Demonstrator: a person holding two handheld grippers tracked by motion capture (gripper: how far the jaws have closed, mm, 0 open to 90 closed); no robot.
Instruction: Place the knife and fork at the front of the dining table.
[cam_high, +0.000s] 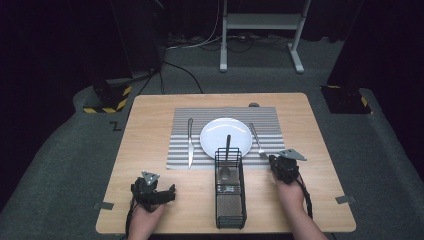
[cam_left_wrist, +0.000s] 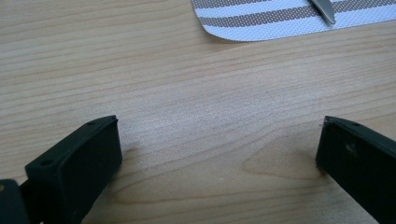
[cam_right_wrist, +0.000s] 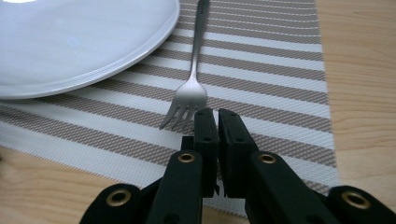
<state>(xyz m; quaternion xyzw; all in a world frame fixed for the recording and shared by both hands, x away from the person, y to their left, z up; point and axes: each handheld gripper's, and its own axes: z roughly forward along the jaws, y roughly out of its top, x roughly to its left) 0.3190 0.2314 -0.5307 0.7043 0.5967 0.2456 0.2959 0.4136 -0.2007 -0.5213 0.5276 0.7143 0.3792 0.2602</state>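
Lighting: the table (cam_high: 150, 125) is lit evenly from above, while the surroundings are left dark. Glare: a bright patch is seen at the upper left of the plate (cam_right_wrist: 84, 42). Shadows: soft, short. Focus: near jaws are slightly blurred in both gripper views.

A light wooden rectangular table (cam_high: 150, 125) stands on grey carpet floor (cam_high: 55, 150). At twelve o'clock, a white metal stand frame (cam_high: 260, 22) rises among loose cables (cam_high: 185, 75). Black-and-yellow hazard-striped bases (cam_high: 107, 100) sit at ten and two o'clock. The surroundings are dark.
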